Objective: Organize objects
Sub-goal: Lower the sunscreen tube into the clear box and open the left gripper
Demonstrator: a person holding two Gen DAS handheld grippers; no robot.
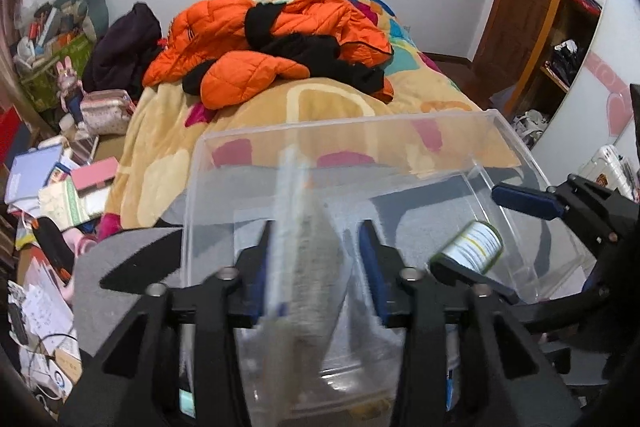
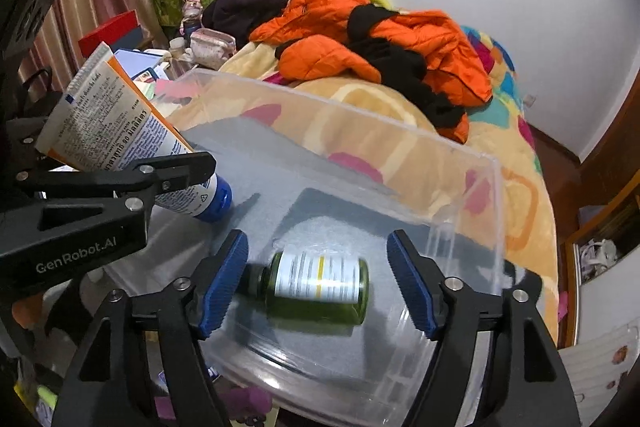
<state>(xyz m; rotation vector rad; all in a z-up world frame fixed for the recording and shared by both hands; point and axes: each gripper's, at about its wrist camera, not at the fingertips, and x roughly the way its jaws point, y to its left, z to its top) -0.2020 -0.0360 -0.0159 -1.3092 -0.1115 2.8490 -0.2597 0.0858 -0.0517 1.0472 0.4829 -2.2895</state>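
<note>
The left gripper [image 1: 316,259] had its blue ribbed pads parted with a soft, flat-crimped tube [image 2: 120,131] between them, tilted cap-down over the clear plastic bin [image 2: 496,195]; the tube was motion-blurred in the left wrist view, and whether the pads still pressed it could not be told. From the right wrist view the tube showed an orange and white printed skin and a rounded blue cap reaching down into the bin.

The right gripper [image 2: 316,283] stood wide open, its ridged blue pads clear on either side of a green glass bottle [image 2: 320,287]. That bottle, cylindrical with a white printed label and a dark cap, lay on its side on the bin floor, touching neither pad.

The bin was rectangular, thin-walled and see-through, resting on a grey felt-like surface [image 1: 120,267]. Just beyond it lay a bed with a plush yellow patterned blanket [image 1: 248,115], and on that a heap of quilted orange puffer jacket [image 1: 256,39] tangled with black cloth. Loose books and papers [image 1: 60,187] crowded the floor beside the bed.
</note>
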